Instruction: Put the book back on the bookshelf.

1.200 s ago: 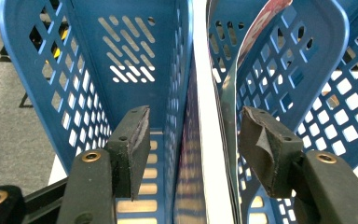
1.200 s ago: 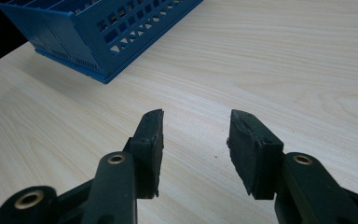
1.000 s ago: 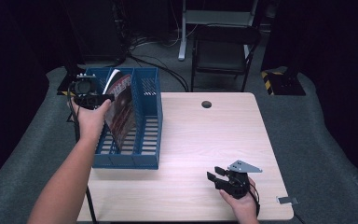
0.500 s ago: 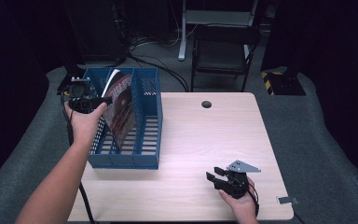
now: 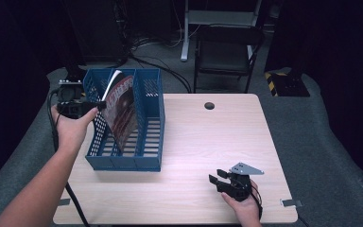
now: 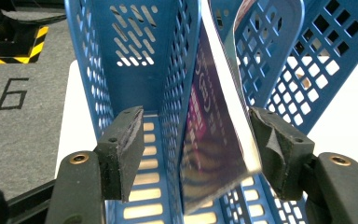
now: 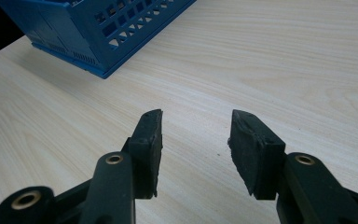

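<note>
Left gripper [image 6: 193, 154] sat open by magazine [image 6: 214, 154], already in blue rack [image 5: 144, 118]; right gripper [image 7: 193, 140] open, idle on table [image 5: 208, 142]. Job looked abt done.

One blue file rack [image 5: 142, 142], one magazine [image 5: 123, 111], one table [image 5: 208, 137], two grippers, one chair [image 5: 227, 47].

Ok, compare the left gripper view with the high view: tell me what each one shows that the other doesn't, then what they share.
Left gripper view alone: a painted grey floor numeral, and its own open black jaws straddling a rack divider and the magazine.

High view alone: the black chair, the round hole in the wooden tabletop, and the right gripper low over the table.

Both: the blue perforated plastic file rack, the glossy magazine leaning inside it, and yellow-black hazard tape.
</note>
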The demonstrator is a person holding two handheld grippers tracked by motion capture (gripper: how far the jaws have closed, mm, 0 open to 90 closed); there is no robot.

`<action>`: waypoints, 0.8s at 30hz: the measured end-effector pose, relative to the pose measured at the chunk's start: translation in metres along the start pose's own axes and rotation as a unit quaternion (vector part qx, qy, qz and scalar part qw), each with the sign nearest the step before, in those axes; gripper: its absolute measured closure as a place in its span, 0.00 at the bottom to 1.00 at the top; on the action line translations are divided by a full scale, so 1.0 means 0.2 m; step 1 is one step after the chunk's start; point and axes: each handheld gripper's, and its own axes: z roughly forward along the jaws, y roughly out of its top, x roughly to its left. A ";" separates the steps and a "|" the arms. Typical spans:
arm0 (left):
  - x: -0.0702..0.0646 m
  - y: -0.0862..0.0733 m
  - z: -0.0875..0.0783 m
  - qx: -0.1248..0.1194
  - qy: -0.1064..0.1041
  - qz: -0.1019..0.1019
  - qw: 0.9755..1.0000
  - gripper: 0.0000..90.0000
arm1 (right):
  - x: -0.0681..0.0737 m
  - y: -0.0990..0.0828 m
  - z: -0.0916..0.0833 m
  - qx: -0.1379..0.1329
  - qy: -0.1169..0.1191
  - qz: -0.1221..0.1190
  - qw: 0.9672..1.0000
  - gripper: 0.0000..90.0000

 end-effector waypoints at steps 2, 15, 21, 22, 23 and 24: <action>0.01 0.00 -0.02 0.002 -0.003 0.003 1.000 0.42 | 0.00 0.00 0.00 0.000 0.000 0.002 1.000 0.60; -0.10 -0.01 -0.20 -0.001 -0.037 0.055 0.998 0.42 | 0.02 0.00 0.01 0.002 0.002 -0.001 1.000 0.59; -0.18 -0.04 -0.28 0.003 -0.063 0.087 0.994 0.42 | 0.02 0.01 0.02 0.004 0.002 -0.002 1.000 0.59; -0.20 -0.04 -0.29 0.006 -0.069 0.090 0.993 0.42 | 0.02 0.01 0.02 0.004 0.001 -0.003 1.000 0.59; -0.21 -0.05 -0.29 0.007 -0.072 0.095 0.993 0.42 | 0.02 0.01 0.02 0.005 0.001 -0.003 1.000 0.59; -0.22 -0.06 -0.30 0.008 -0.077 0.099 0.992 0.42 | 0.03 0.01 0.02 0.004 0.001 -0.003 1.000 0.59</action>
